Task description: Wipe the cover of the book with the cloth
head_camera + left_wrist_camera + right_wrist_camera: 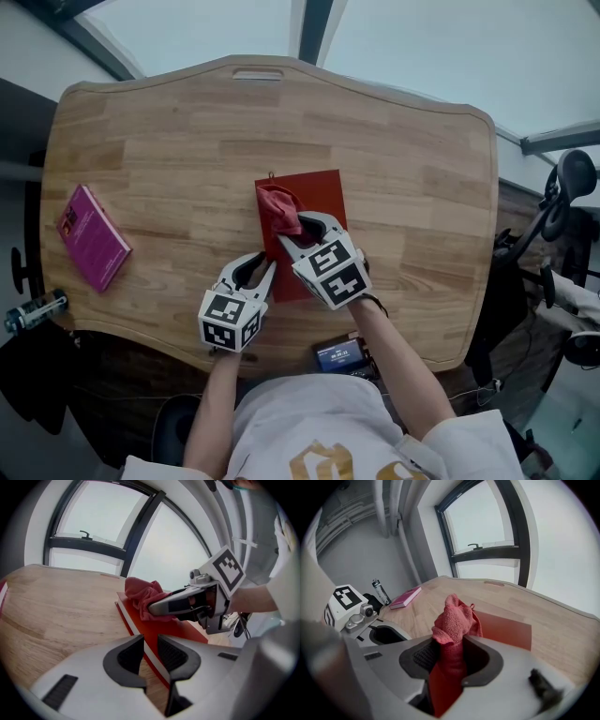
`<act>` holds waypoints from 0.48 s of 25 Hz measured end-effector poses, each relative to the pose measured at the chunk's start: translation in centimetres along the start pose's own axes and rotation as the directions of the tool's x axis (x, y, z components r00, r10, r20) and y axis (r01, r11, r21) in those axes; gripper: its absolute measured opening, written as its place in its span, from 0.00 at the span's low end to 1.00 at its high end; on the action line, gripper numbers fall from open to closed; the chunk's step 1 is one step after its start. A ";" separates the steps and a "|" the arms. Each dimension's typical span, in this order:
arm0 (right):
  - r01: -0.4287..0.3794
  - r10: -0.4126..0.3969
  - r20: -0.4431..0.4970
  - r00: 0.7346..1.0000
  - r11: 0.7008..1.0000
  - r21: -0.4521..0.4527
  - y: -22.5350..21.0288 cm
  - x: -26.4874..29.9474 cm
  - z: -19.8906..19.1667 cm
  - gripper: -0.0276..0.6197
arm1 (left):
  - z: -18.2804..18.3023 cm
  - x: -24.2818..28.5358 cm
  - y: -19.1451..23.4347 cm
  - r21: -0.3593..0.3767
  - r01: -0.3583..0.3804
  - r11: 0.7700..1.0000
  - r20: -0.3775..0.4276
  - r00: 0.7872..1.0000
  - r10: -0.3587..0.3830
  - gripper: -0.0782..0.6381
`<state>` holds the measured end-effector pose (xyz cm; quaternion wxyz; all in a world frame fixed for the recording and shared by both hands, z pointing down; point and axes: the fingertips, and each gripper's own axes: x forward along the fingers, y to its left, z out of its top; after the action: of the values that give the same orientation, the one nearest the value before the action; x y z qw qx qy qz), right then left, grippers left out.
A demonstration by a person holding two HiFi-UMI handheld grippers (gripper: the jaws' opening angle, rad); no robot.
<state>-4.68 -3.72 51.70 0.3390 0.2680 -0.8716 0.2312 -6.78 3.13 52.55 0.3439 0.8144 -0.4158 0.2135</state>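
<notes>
Red book (323,192) lies flat mid-way across the wooden table (169,141), my right gripper (302,228) clamped on the bunched red cloth (279,210) to press it onto the book's cover, while my left gripper (265,270), jaws narrowly apart and empty, sits at the book's near-left edge, I judge to steady it.

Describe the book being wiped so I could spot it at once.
On the wooden table, look near the middle, just ahead of the person. The red book lies flat there under a bunched pink cloth held by the right gripper. The other book, the magenta book, sits alone at the left edge.
</notes>
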 end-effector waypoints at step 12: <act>0.038 -0.039 0.020 0.999 0.999 0.029 -2.0 -0.2 0.5 0.27 | -0.1 0.0 0.1 -0.008 -0.006 1.000 0.000 1.000 0.006 0.24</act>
<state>-3.58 -5.43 51.62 0.3308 0.2918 -0.8663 0.2343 -6.85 3.18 52.61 0.3467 0.8118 -0.4189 0.2126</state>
